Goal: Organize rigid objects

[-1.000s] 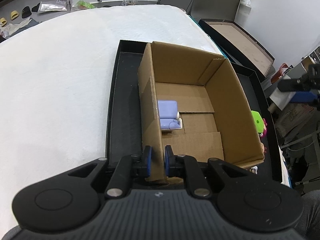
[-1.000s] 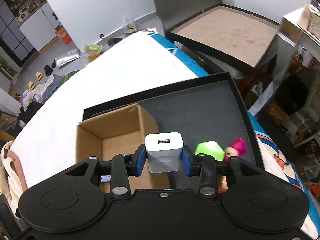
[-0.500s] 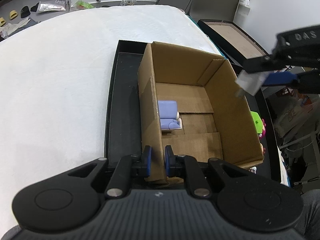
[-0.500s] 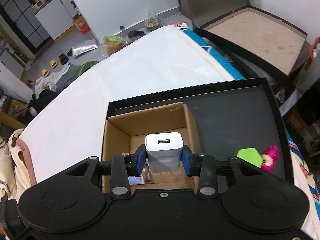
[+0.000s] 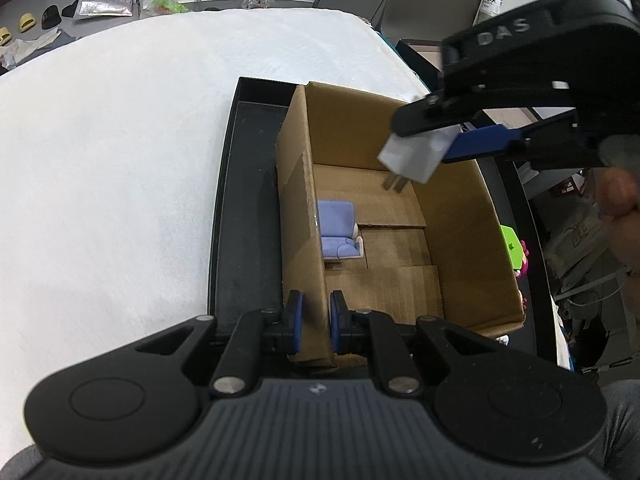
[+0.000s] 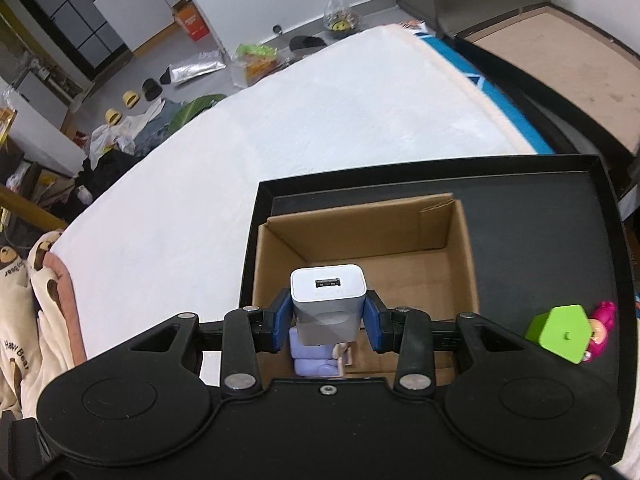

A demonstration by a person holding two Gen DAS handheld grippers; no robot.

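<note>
An open cardboard box (image 5: pixel 460 216) (image 6: pixel 400 224) stands in a black tray (image 5: pixel 248 216) (image 6: pixel 540 208). A small purple toy sofa (image 5: pixel 338 230) (image 6: pixel 316 362) lies on the box floor. My left gripper (image 5: pixel 316 322) is shut on the box's near left wall. My right gripper (image 6: pixel 328 326) is shut on a white USB charger (image 6: pixel 328 304) (image 5: pixel 416 154) and holds it above the box's inside, prongs pointing down. The right gripper (image 5: pixel 448 148) also shows in the left wrist view.
A green block (image 6: pixel 558 332) (image 5: pixel 510 246) and a pink-haired doll (image 6: pixel 600 328) lie in the tray to the right of the box. The tray sits on a white mattress (image 5: pixel 120 140). A second black-rimmed tray (image 6: pixel 560 40) stands beyond the mattress at the right.
My right gripper has carried the charger left from over the tray to over the box and lower. My left gripper has kept its hold on the box wall.
</note>
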